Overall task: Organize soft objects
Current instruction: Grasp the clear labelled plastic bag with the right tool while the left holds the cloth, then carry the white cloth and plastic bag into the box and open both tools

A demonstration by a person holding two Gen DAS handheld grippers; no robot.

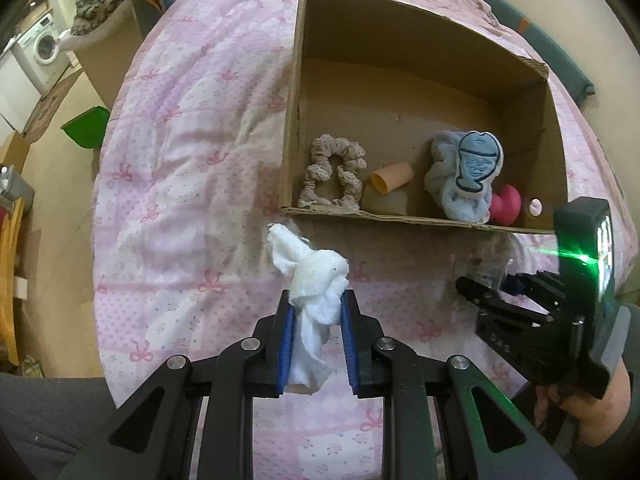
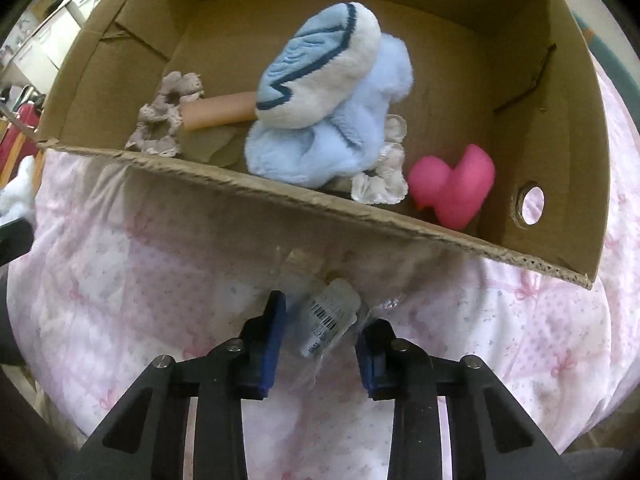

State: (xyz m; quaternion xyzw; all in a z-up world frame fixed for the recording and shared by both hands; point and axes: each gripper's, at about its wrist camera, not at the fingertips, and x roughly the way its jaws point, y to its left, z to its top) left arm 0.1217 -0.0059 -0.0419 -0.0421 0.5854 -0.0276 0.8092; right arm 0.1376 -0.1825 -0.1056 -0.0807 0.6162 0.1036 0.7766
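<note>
My left gripper (image 1: pixel 316 300) is shut on a white crumpled cloth (image 1: pixel 312 272), held above the pink bedspread just in front of the cardboard box (image 1: pixel 400 218). My right gripper (image 2: pixel 320 312) is shut on a clear plastic packet with a barcode label (image 2: pixel 330 320), near the box's front wall (image 2: pixel 280 196); it also shows in the left wrist view (image 1: pixel 480 292). Inside the box lie a beige scrunchie (image 1: pixel 336 176), a peach tube (image 1: pixel 392 176), a blue plush fish toy (image 2: pixel 332 96), a pale scrunchie (image 2: pixel 380 184) and a pink rubber duck (image 2: pixel 456 184).
The box sits on a pink patterned bedspread (image 1: pixel 180 200). To the left, off the bed, are a washing machine (image 1: pixel 44 44), cardboard boxes (image 1: pixel 108 60) and a green object (image 1: pixel 86 126). A teal cushion (image 1: pixel 560 56) lies at the far right.
</note>
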